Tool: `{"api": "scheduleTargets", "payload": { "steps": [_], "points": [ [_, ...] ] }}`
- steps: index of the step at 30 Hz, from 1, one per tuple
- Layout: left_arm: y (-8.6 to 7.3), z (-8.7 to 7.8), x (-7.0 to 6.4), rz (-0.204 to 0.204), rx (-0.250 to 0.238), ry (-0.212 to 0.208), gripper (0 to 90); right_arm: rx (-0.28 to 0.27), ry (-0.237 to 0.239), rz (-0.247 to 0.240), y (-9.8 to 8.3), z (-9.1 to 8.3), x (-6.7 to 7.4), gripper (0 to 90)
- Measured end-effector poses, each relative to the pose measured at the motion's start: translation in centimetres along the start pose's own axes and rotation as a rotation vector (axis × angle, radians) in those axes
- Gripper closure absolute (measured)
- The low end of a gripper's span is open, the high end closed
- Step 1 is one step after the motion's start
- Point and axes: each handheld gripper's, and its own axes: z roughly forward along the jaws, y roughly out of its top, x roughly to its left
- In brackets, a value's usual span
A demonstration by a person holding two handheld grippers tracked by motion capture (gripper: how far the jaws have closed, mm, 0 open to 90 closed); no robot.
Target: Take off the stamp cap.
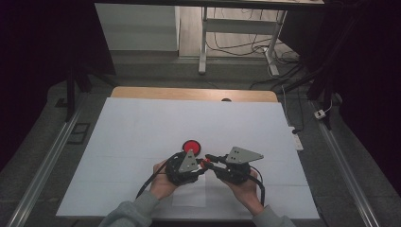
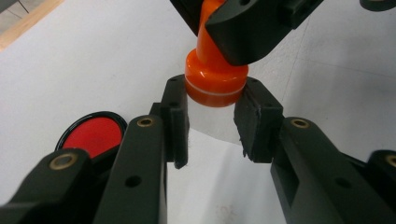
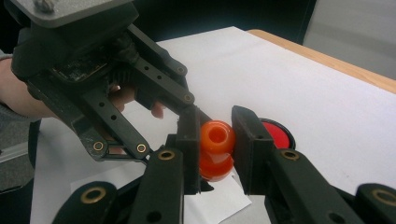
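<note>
An orange stamp (image 1: 205, 163) with a knob handle and a wide base hangs just above the white table cover, held between both grippers. My left gripper (image 1: 202, 167) is shut on its wide base (image 2: 215, 86), and the pads press on both sides in the left gripper view (image 2: 215, 93). My right gripper (image 1: 208, 159) comes in from the opposite side and is shut on the round handle (image 3: 217, 135), its jaws flanking the knob (image 3: 217, 123). A round red ink pad (image 1: 191, 146) lies open on the table just behind the stamp.
A large white sheet (image 1: 142, 123) covers the wooden table (image 1: 189, 93). A small white paper slip (image 1: 189, 196) lies near the front edge, below the grippers. Table legs and cables stand on the floor beyond the far edge.
</note>
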Motion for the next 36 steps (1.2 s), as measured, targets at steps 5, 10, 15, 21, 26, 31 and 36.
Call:
{"api": "scheduleTargets", "payload": {
  "steps": [5, 10, 15, 21, 26, 31, 36],
  "points": [
    [0.0, 0.0, 0.0, 0.004, 0.005, 0.003, 66.0, 0.004, -0.004, 0.0, -0.1, 0.1, 0.0, 72.6],
    [0.0, 0.1, 0.0, 0.002, 0.008, 0.002, 66.0, 0.007, -0.008, 0.002, -0.1, 0.1, 0.1, 72.6],
    [-0.1, 0.1, -0.1, 0.006, 0.012, 0.004, 66.0, 0.007, -0.008, 0.004, -0.1, 0.1, 0.1, 72.7],
    [-0.7, 0.3, 0.1, -0.041, 0.021, -0.006, 66.1, -0.079, -0.066, 0.037, 0.6, -1.7, -0.8, 72.8],
    [0.4, -0.8, -0.2, 0.01, 0.011, 0.044, 66.0, -0.086, -0.07, 0.045, 0.4, -2.4, -1.4, 72.8],
    [-0.1, -1.0, 0.6, -0.021, 0.009, 0.04, 65.9, -0.084, -0.061, 0.044, 0.4, -2.3, -1.4, 72.7],
    [-0.4, -1.6, 1.2, -0.035, 0.004, 0.038, 65.8, -0.094, -0.067, 0.054, 0.4, -2.5, -1.6, 72.7]
  ]
}}
